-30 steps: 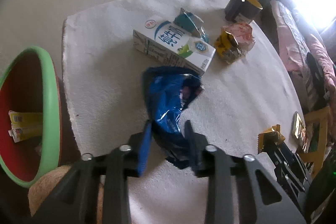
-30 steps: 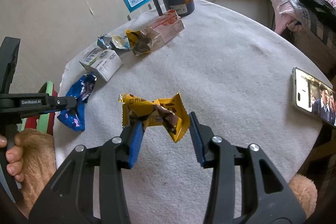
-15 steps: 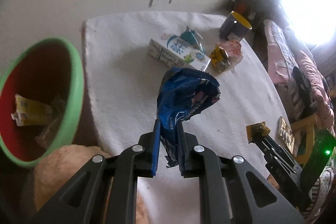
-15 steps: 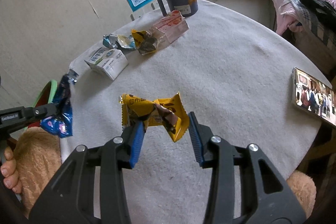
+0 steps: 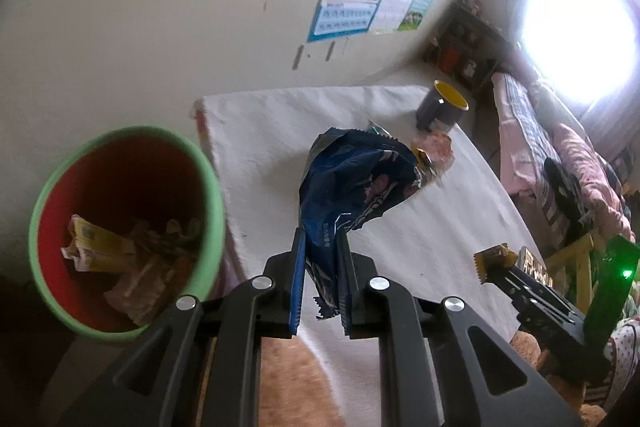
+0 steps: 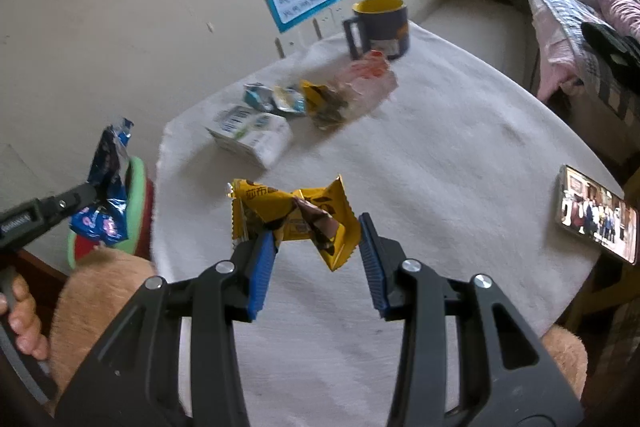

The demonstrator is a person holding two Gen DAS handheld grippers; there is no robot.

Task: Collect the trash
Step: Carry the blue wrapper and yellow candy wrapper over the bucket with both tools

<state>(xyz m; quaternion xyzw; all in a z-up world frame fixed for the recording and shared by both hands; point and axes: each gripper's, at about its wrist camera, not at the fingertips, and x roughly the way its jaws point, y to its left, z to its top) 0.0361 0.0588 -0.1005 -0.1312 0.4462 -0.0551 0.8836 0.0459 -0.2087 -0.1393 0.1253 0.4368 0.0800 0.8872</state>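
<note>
Bin (image 5: 214,187): beside the table, already holding wrappers.
Blue bag (image 5: 356,183): now lifted off the table, clamped in the left gripper (image 5: 320,283), nearing the bin for dropping.
Yellow wrapper (image 6: 292,215): raised slightly, pinched in the right gripper (image 6: 316,263).

White-clothed table (image 6: 460,155) carries a milk carton (image 6: 252,131), crumpled wrappers (image 6: 320,95), probably plastic, mug (image 6: 380,27), phone (image 6: 598,215)
</note>
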